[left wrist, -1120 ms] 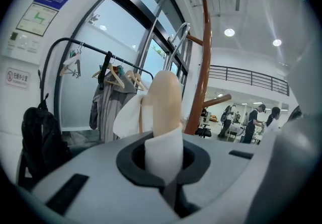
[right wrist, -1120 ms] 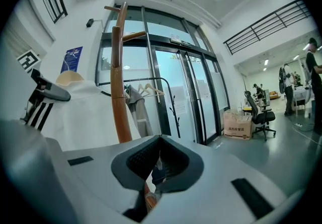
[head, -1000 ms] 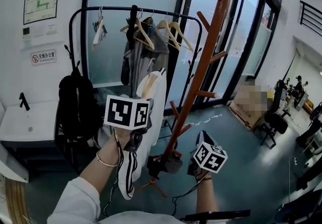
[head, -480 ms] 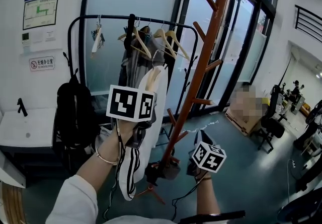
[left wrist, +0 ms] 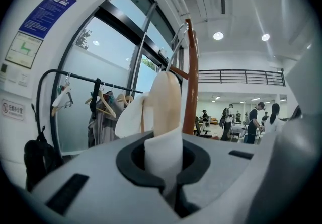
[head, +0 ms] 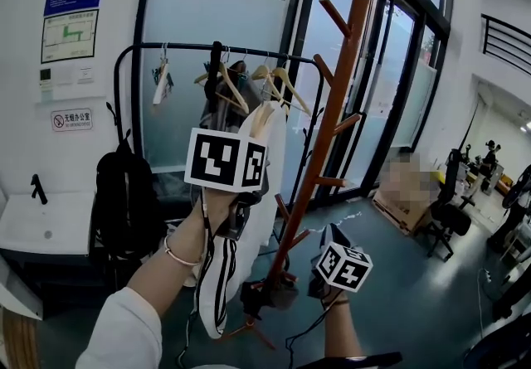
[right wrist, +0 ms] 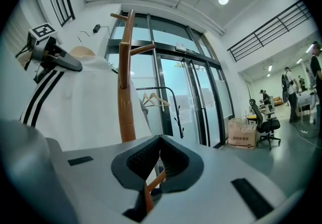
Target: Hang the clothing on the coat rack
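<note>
The left arm (head: 166, 264) reaches forward and up from the lower left, sleeve pushed back, a thin bracelet at the wrist. The left hand (head: 211, 211) holds the left gripper (left wrist: 163, 162) about level, its marker cube in front of the garment's top in the head view. Its jaws are closed on a fold of white cloth. Just above them rises the pale shoulder of the hanger (left wrist: 166, 99), whose wire hook (left wrist: 176, 42) stands close beside the rack (head: 332, 110), apart from it.

The garment (head: 222, 268), white with black stripes, hangs on that hanger below the left gripper, left of the rack's pole and clear of its pegs. It is not yet on the rack.

The right hand (head: 332, 301) sits lower, to the right, with the right gripper (right wrist: 153, 180) pointing level at the foot of the pole. Its jaws are drawn in on a slanted brown peg (right wrist: 151, 190) low on the rack.

Behind, a black rail (head: 191, 48) carries wooden hangers and grey clothes (head: 217, 110). A black backpack (head: 124, 201) hangs at its left end.
</note>
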Demonstrator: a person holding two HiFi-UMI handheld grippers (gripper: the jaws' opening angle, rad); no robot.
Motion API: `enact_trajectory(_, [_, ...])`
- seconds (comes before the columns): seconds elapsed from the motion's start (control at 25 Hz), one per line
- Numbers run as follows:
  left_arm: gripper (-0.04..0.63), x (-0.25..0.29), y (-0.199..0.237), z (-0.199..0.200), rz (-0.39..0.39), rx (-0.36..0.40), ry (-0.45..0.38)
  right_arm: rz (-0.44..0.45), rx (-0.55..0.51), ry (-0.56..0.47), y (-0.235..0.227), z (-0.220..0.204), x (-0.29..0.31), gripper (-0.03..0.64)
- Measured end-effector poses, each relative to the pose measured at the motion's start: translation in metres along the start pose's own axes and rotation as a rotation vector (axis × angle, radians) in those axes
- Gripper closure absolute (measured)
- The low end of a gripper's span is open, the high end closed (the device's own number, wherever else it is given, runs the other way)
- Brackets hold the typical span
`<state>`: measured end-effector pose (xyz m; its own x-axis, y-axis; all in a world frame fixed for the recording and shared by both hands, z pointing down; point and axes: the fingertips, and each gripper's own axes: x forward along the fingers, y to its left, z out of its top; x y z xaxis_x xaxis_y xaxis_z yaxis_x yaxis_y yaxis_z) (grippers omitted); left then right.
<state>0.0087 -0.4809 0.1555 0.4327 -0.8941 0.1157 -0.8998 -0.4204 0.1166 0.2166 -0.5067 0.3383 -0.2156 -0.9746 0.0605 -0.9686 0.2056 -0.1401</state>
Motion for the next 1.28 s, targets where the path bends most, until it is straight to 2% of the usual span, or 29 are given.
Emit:
enact_trajectory(0.16, [0.58, 0.003, -0.016, 0.022, 0.007, 0.07, -0.008, 0.008, 0.006, 0.001, -0.001, 0.0, -0.001, 0.594])
enact_trajectory(0.28, [0.58, 0.001, -0.025, 0.044, 0.014, 0.092, -0.027, 0.015, 0.015, 0.004, -0.001, -0.002, -0.002, 0.594])
enact_trajectory(0.6, [0.579, -0.001, -0.028, 0.087, 0.039, 0.052, -0.071, 0.027, 0.018, 0.007, -0.004, -0.002, -0.006, 0.594])
enact_trajectory(0.88, [0.578, 0.015, -0.033, 0.097, 0.044, 0.031, -0.052, 0.021, 0.02, 0.013, -0.012, -0.003, -0.007, 0.594])
enact_trajectory(1.28, [0.578, 0.024, -0.044, 0.119, 0.08, 0.088, -0.084, 0.006, 0.063, 0.024, -0.032, -0.014, -0.002, 0.594])
